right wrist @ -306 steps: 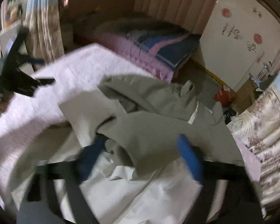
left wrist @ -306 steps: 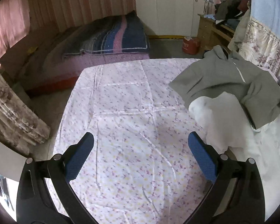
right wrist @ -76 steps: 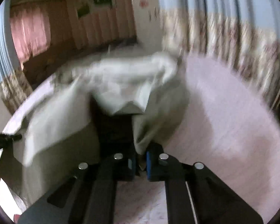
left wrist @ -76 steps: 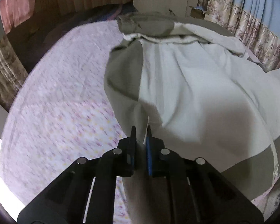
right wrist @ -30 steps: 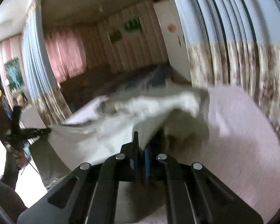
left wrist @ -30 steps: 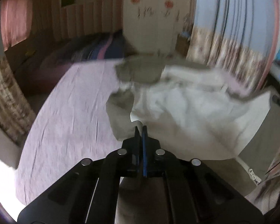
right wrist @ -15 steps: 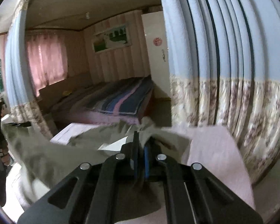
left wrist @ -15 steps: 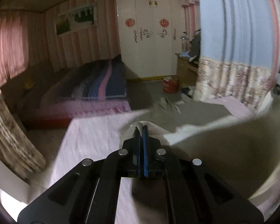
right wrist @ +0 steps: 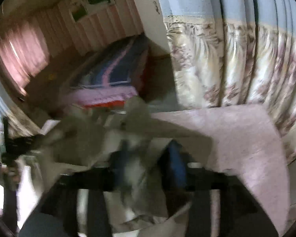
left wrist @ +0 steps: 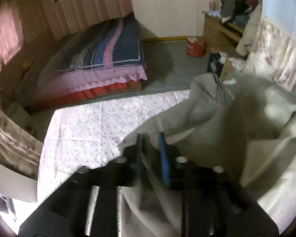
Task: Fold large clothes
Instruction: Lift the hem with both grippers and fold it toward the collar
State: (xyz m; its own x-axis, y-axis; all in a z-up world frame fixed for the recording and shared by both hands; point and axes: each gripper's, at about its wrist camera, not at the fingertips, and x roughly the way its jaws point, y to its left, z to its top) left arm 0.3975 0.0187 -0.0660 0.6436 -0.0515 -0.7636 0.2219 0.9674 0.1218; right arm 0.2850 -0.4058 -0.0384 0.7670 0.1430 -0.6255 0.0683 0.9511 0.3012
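Left wrist view: my left gripper [left wrist: 151, 154], jaws slightly parted, has the grey garment [left wrist: 217, 122] between them over the floral sheet [left wrist: 92, 126]; right gripper [right wrist: 150, 158] likewise; spreading step, flattening next.

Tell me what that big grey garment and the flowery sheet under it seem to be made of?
The grey garment looks like soft matte woven cloth, perhaps cotton or a blend, with a paler lining; it drapes in loose folds. The flowery sheet looks like thin printed cotton, matte, with sharp crease lines. Blur leaves the weave of both unclear.
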